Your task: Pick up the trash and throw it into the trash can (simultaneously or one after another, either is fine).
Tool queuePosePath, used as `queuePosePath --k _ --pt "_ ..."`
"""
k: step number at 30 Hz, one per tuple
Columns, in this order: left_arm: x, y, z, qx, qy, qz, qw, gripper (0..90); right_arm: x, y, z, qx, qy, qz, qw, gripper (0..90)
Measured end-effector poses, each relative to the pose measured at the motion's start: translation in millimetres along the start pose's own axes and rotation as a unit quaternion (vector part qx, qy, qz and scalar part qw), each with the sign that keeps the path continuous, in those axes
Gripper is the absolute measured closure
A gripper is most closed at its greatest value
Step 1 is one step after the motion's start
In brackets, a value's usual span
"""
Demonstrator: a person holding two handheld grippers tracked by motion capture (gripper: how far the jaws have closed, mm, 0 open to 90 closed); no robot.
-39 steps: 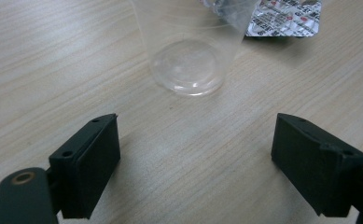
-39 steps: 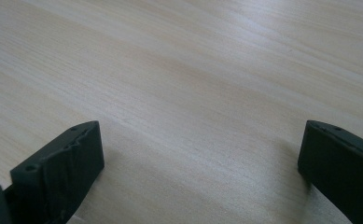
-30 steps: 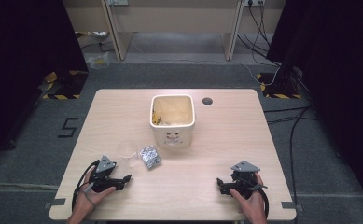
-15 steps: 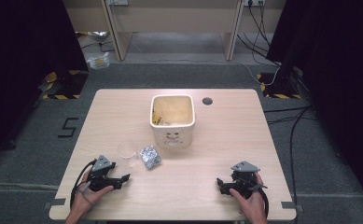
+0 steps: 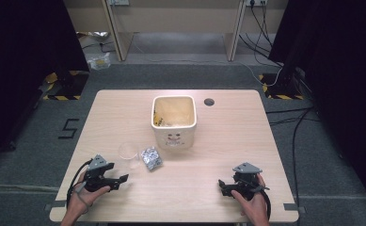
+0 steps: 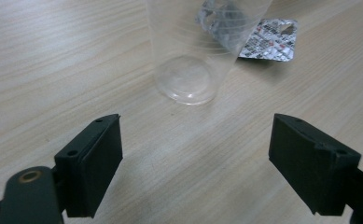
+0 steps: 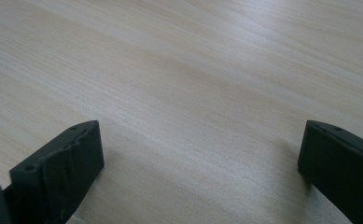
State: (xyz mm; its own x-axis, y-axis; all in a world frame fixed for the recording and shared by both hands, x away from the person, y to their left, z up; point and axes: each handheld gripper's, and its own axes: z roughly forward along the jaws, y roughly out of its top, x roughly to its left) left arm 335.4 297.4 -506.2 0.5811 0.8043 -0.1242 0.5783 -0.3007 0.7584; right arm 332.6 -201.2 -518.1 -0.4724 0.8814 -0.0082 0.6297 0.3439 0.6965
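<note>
Left gripper view: the left gripper [image 6: 195, 163] is held low over the worktop [image 6: 53, 60], jaws spread wide and gripping nothing. A clear plastic cup [image 6: 195, 56] stands upright just ahead of the gap between them, near but not touched. A silver blister pack [image 6: 268, 44] lies behind the cup, partly seen through its wall; whether the two touch cannot be told.

High view: the cup [image 5: 128, 153] sits between the left gripper [image 5: 117, 179] and the blister pack [image 5: 151, 157], with a white bin [image 5: 173, 136] standing beyond them. The right gripper [image 5: 224, 185] rests well apart at the near right edge, its jaws also released over bare wood.

Risks, as judged: the cup looks light and thin-walled, so a jaw tip brushing it on approach could tip it or slide it into the blister pack. A hard squeeze could buckle the wall and make it spring out. A grasp taken low, near the narrow base, could let it pivot.

Against the frame half a second earlier, the left gripper has been shifted slightly forward, toward the cup. The cup, pack, bin and right gripper are unchanged.
</note>
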Motion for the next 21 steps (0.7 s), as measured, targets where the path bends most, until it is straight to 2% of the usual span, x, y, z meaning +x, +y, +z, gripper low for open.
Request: queuePosePath --k 11,17,21 --pt "-6.4 14.5 -14.1 -0.009 -0.011 0.006 0.9999 16.6 0.1 0.1 0.1 0.000 0.000 0.000 1.0000 0.4" --pt "-5.5 22.3 -21.7 -0.020 -0.004 0.003 0.9998 16.6 0.0 0.1 0.1 0.000 0.000 -0.001 1.0000 0.4" --pt "-2.1 31.3 -25.4 -0.028 -0.012 -0.007 0.9995 16.5 -0.1 0.1 0.2 0.000 0.001 -0.001 1.0000 0.4"
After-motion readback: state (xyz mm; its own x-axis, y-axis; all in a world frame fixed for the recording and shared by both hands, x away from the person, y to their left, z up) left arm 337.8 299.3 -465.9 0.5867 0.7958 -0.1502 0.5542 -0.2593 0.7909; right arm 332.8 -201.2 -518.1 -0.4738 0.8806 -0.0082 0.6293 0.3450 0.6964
